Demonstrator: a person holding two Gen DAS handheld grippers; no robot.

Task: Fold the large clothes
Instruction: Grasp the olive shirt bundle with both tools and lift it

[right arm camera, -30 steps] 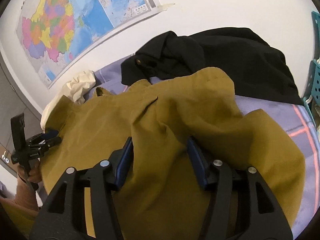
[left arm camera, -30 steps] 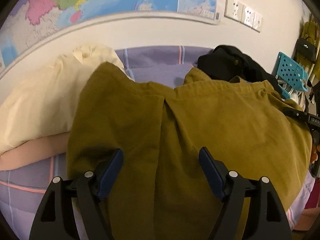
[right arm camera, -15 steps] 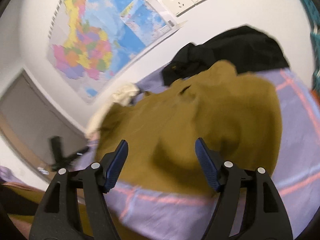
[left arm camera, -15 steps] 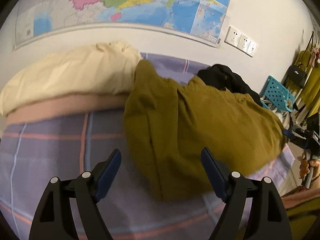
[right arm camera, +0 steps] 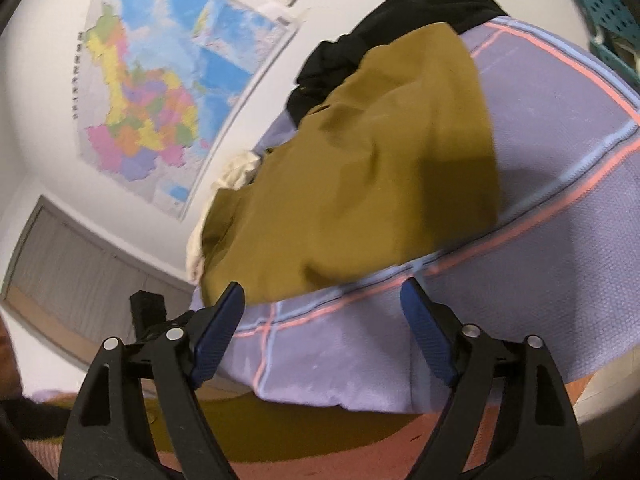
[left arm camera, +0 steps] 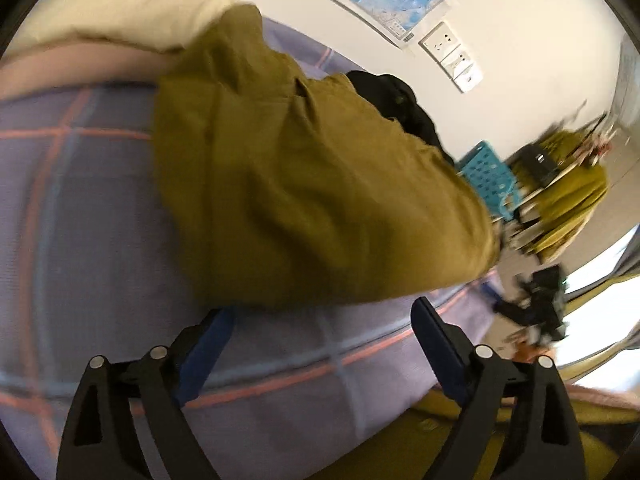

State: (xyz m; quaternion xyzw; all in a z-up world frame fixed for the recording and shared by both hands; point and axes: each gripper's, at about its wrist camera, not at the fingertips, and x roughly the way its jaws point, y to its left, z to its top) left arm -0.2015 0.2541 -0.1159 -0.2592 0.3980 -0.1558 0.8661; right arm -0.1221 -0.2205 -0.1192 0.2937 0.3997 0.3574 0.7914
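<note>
While both jaws widen, empty, the olive garment (left arm camera: 312, 200) lies seemingly folded.

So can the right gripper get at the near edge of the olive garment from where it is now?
Probably yes: the right gripper is open and empty, and the olive garment lies just ahead on the bedsheet with nothing between.

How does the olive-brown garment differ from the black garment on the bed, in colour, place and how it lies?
The olive-brown garment is mustard-olive; the black garment is black. The olive-brown garment lies in the middle of the lilac checked bedsheet, folded into a broad, fairly flat shape; the black garment lies bunched in a heap near the wall. The olive-brown garment partly overlaps the black garment's edge. Both rest on the bed, and neither is held by a gripper.
</note>
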